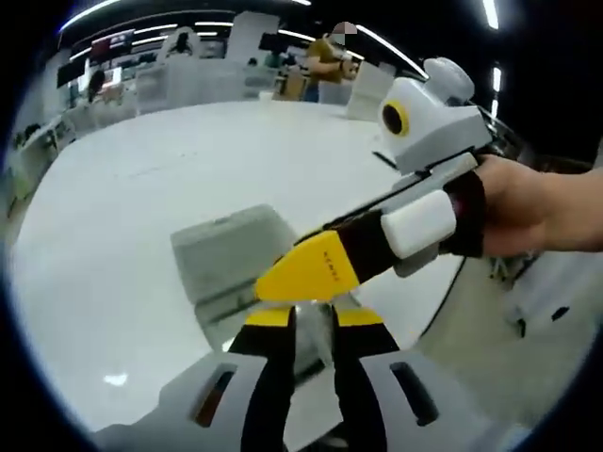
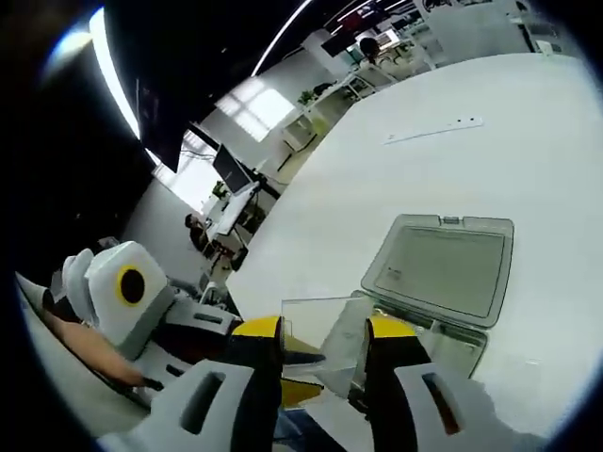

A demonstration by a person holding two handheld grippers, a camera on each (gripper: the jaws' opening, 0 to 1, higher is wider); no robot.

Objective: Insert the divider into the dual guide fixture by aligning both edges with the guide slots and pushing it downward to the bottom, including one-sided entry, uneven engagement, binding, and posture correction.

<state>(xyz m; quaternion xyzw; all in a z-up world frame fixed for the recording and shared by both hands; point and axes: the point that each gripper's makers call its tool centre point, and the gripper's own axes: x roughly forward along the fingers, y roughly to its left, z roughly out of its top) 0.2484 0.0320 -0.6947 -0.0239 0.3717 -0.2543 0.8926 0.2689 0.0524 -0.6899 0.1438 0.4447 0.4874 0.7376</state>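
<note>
- A wide white desk is seen in both views, with an office of other desks and monitors blurred far behind it.
- A grey box with a hinged lid is set on the desk, away from its edges; the lid is laid open and flat beside the box body, as seen in the right gripper view.
- In the left gripper view the same box is seen as a pale grey block just beyond the yellow fingertips.
- A clear plastic divider is held upright at the near end of the box, its lower edge hidden behind the jaws; whether both edges sit in the guide slots cannot be told.
- The right gripper is clenched on the divider, the clear sheet being pinched between its two yellow-tipped jaws.
- In the left gripper view the right gripper is seen entering from the right, its yellow tip pointed at the box and a bare hand wrapped around its handle.
- The left gripper is placed just beneath that yellow tip, its jaws set narrowly apart; whether anything is grasped between them cannot be told.
- In the right gripper view the left gripper is seen low at the left, its yellow tip reaching under the divider.
- A thin pale strip is laid on the desk well beyond the box, towards the far edge.
</note>
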